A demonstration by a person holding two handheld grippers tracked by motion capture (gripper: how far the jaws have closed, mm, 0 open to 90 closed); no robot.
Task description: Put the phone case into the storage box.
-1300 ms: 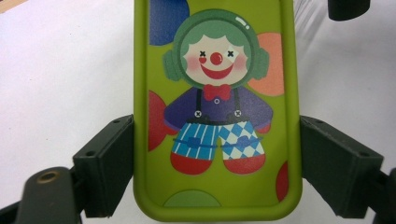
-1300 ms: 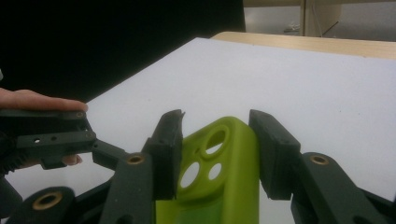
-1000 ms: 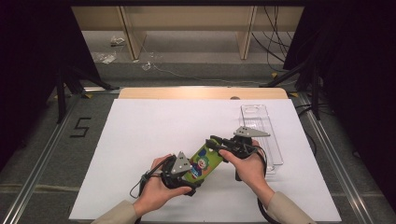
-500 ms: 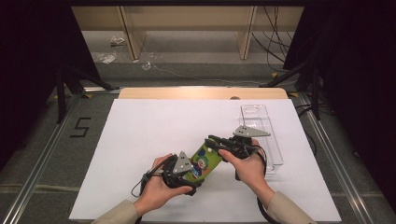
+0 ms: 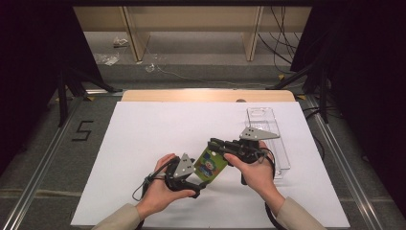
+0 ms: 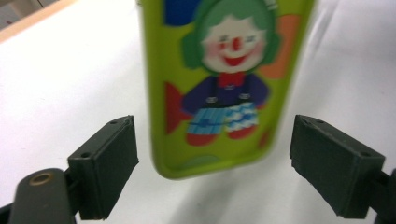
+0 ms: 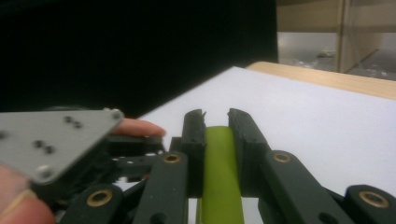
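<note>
A lime-green phone case (image 5: 210, 164) printed with a clown hangs just above the white sheet between my two hands. My right gripper (image 5: 213, 143) is shut on the case's far edge; its jaws have just been closing, and in the right gripper view the green edge (image 7: 219, 172) sits clamped between the pads of the right gripper (image 7: 215, 116). My left gripper (image 5: 198, 180) faces the case's near end. In the left gripper view the left gripper (image 6: 218, 158) stands open, with the case (image 6: 224, 84) between its pads and a gap on each side.
A clear plastic box (image 5: 273, 139) lies on the white sheet (image 5: 158, 129) just right of my right hand. Beyond the sheet runs the table's wooden edge (image 5: 191, 95). The left gripper's grey plate (image 7: 51, 140) and a fingertip are in the right gripper view.
My right gripper has risen slightly with the case's far end in it. The left hand has stayed where it was.
</note>
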